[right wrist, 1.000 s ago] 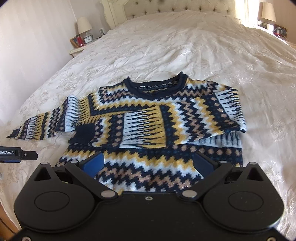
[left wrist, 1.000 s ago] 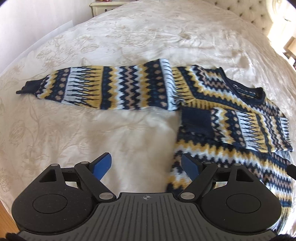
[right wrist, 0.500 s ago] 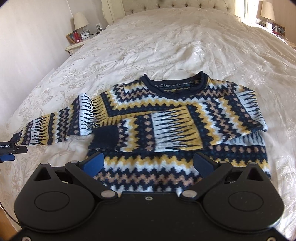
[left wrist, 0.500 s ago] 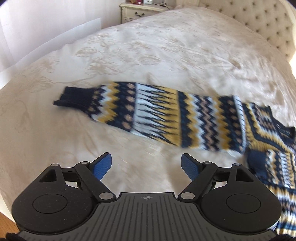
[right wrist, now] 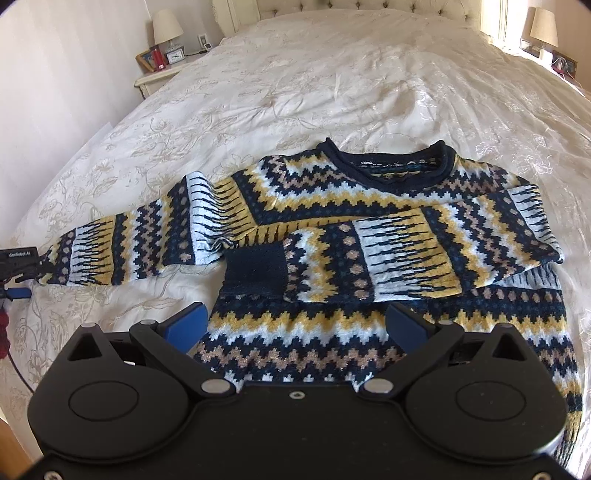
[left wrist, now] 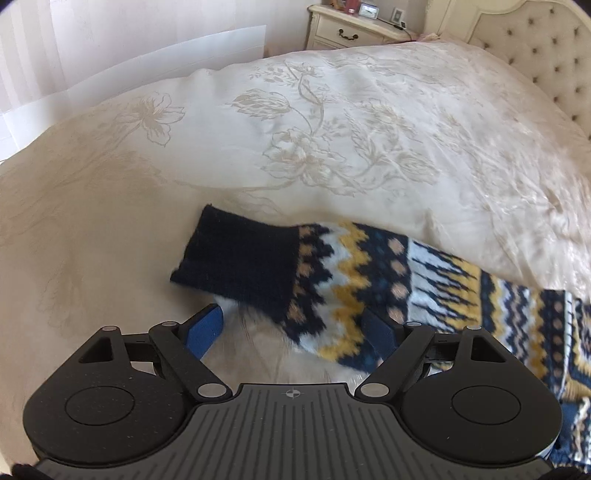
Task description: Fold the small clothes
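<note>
A navy, yellow and white patterned sweater (right wrist: 332, 206) lies flat on the bed. Its right sleeve (right wrist: 399, 258) is folded across the chest. Its left sleeve (right wrist: 140, 251) stretches out to the left. In the left wrist view that sleeve's navy cuff (left wrist: 240, 258) lies just ahead of my left gripper (left wrist: 291, 328), which is open with the cuff end between its blue pads. The left gripper also shows at the right wrist view's left edge (right wrist: 16, 269), by the cuff. My right gripper (right wrist: 295, 321) is open and empty, hovering over the sweater's lower hem.
The cream floral bedspread (right wrist: 332, 74) covers the whole bed. A tufted headboard (left wrist: 546, 62) stands at the far end. A nightstand (left wrist: 354, 29) with a lamp (right wrist: 168, 29) stands beside the bed by the wall. The bed's near-left edge drops off close to my left gripper.
My left gripper has travelled left along the outstretched sleeve and closed in on its cuff. My right gripper has edged slightly closer to the sweater's hem. Both stay open.
</note>
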Tool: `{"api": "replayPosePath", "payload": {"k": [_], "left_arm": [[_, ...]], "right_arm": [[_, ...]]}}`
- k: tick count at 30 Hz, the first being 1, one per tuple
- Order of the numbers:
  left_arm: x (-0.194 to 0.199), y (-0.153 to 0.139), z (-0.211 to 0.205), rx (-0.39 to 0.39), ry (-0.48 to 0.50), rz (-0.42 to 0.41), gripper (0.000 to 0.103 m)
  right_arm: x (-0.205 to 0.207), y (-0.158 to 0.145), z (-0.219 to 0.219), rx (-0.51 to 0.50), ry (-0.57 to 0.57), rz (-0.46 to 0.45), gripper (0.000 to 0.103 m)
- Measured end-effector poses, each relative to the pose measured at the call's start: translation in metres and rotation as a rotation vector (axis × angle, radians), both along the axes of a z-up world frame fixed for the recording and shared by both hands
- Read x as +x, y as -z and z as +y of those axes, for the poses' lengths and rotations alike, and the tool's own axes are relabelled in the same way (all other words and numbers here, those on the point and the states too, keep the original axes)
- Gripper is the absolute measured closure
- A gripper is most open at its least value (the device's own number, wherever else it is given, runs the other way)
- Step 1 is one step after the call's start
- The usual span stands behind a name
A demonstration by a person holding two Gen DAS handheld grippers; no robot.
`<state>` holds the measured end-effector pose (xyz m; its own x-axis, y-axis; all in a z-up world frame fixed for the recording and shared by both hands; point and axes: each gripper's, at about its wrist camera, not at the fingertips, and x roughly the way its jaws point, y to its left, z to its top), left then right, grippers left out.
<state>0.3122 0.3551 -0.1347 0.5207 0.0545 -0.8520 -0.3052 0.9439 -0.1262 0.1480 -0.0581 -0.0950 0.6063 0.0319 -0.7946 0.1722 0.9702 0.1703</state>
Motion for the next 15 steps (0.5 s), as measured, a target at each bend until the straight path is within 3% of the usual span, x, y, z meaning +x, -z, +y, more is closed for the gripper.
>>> {"api": "replayPosePath", "payload": {"k": [4,6,7,9,15], "left_arm": [[0.01,0.003,0.007,-0.018,-0.014,-0.032,0.025],[0.01,0.002,0.01,-0.024,-0.031,-0.063,0.049],[0.01,0.002,0.011,-0.019,-0.043,-0.068,0.068],[0.01,0.001,0.012,-0.015,-0.057,-0.067,0.088],[0.0,-0.029,-0.001,-0.031,-0.023,-0.149,0.097]], "right_arm": [[0.003,0.001,0.004,-0.007,0.001,0.008,0.001],[0.005,0.0,0.005,-0.012,0.001,0.011,0.001],[0.005,0.0,0.005,-0.014,0.001,0.012,0.001],[0.005,0.0,0.005,-0.016,0.005,0.012,0.001],[0.001,0.005,0.0,-0.002,0.002,0.031,0.001]]}}
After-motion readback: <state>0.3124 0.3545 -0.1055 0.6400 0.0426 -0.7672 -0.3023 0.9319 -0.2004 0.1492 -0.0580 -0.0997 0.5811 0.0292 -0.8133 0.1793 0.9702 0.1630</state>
